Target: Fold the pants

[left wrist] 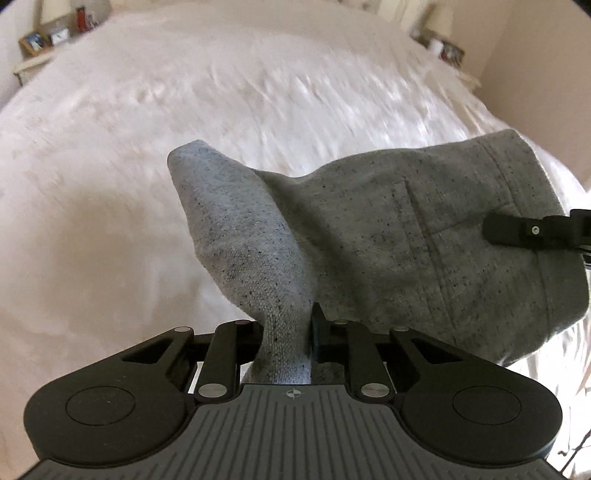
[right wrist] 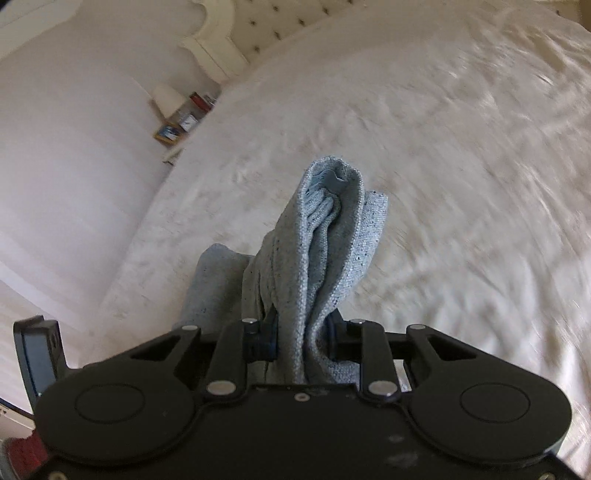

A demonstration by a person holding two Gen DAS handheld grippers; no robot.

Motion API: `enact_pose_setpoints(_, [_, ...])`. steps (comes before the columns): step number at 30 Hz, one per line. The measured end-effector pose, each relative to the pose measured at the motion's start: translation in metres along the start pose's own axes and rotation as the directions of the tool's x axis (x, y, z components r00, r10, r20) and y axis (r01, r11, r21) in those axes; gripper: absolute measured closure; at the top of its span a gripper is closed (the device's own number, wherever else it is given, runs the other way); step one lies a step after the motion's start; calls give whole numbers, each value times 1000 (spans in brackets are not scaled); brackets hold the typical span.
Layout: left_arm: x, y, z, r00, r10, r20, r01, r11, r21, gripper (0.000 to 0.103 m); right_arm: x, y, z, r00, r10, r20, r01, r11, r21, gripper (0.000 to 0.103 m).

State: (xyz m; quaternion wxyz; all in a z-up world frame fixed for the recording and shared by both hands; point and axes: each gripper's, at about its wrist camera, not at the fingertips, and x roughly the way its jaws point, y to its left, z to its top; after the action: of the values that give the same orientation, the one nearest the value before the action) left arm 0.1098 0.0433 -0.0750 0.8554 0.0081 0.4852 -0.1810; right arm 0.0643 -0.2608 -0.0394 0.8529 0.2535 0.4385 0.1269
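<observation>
The left tool (left wrist: 286, 332) is nearly closed, its jaws pinched on a bunched fold of the grey pants (left wrist: 388, 236). The cloth fills the narrow gap between the fingers and rises out of it in a twisted ridge, then spreads toward the right into a broad panel with a stitched pocket outline and a hem-like band. The pants hang above the bed (left wrist: 147, 147), clear of its white cover in this view, over the near part of the bed toward its right edge.

The right tool (right wrist: 301, 339) is likewise almost closed and clamps a thick gather of the same pants (right wrist: 325, 251). Several layers are folded together between its fingers, and the ribbed inner edge of the fabric shows at the top of the bunch. In the left wrist view one black finger of the right tool (left wrist: 517, 230) lies against the far right side of the grey panel.

The bed's cover is blurred in both views. Beyond its far left corner stands a nightstand (left wrist: 40, 48) with small objects on it, and a tufted headboard (right wrist: 266, 18) runs along the far edge.
</observation>
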Motion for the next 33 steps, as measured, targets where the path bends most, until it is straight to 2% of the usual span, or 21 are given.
enact_pose_setpoints(10, [-28, 58, 63, 992, 80, 96, -82, 997, 8, 85, 53, 61, 62, 994, 104, 26, -103, 994, -33, 77])
enact_pose_setpoints(15, [-11, 83, 75, 993, 92, 74, -90, 996, -25, 84, 87, 70, 82, 995, 98, 17, -97, 995, -21, 76])
enact_pose_setpoints(16, [0, 88, 72, 993, 106, 53, -105, 994, -35, 80, 97, 66, 84, 997, 83, 10, -83, 997, -5, 75])
enact_pose_setpoints(18, [24, 102, 59, 990, 143, -18, -144, 988, -55, 75, 126, 53, 86, 1000, 13, -26, -12, 999, 34, 66])
enact_pose_setpoints(19, [40, 107, 51, 984, 163, -75, -168, 983, -69, 75, 145, 46, 84, 996, -66, -58, 68, 997, 40, 65])
enact_pose_setpoints(20, [56, 111, 42, 973, 186, -140, -198, 977, -80, 76, 161, 36, 82, 985, -144, -99, 149, 988, 43, 66])
enact_pose_setpoints(21, [71, 116, 30, 952, 222, -211, -244, 967, -80, 77, 176, 25, 80, 961, -236, -146, 244, 969, 42, 68])
enact_pose_setpoints(22, [80, 120, 18, 935, 250, -250, -276, 958, -74, 76, 185, 15, 78, 932, -313, -181, 324, 945, 34, 68])
enact_pose_setpoints(23, [80, 121, 10, 938, 250, -241, -277, 957, -84, 76, 188, 9, 76, 916, -353, -193, 365, 931, 29, 69])
enact_pose_setpoints(24, [75, 121, 6, 944, 248, -219, -274, 957, -95, 76, 186, 6, 74, 909, -372, -185, 383, 924, 22, 69])
enact_pose_setpoints(25, [67, 117, 4, 946, 257, -197, -280, 955, -95, 76, 180, 7, 74, 915, -369, -163, 375, 927, 3, 69])
enact_pose_setpoints(27, [49, 105, 4, 940, 315, -130, -325, 944, -62, 76, 169, 21, 73, 933, -345, -105, 339, 938, -73, 69])
enact_pose_setpoints(28, [40, 99, 6, 938, 336, -88, -341, 939, -50, 76, 163, 30, 71, 944, -320, -74, 310, 943, -124, 69])
enact_pose_setpoints(30, [30, 91, 12, 943, 332, -20, -333, 942, -51, 76, 157, 50, 63, 970, -240, -28, 228, 950, -212, 69])
enact_pose_setpoints(33, [36, 80, 7, 957, 288, -38, -290, 956, -47, 76, 166, 74, 42, 987, -153, -50, 128, 937, -323, 71])
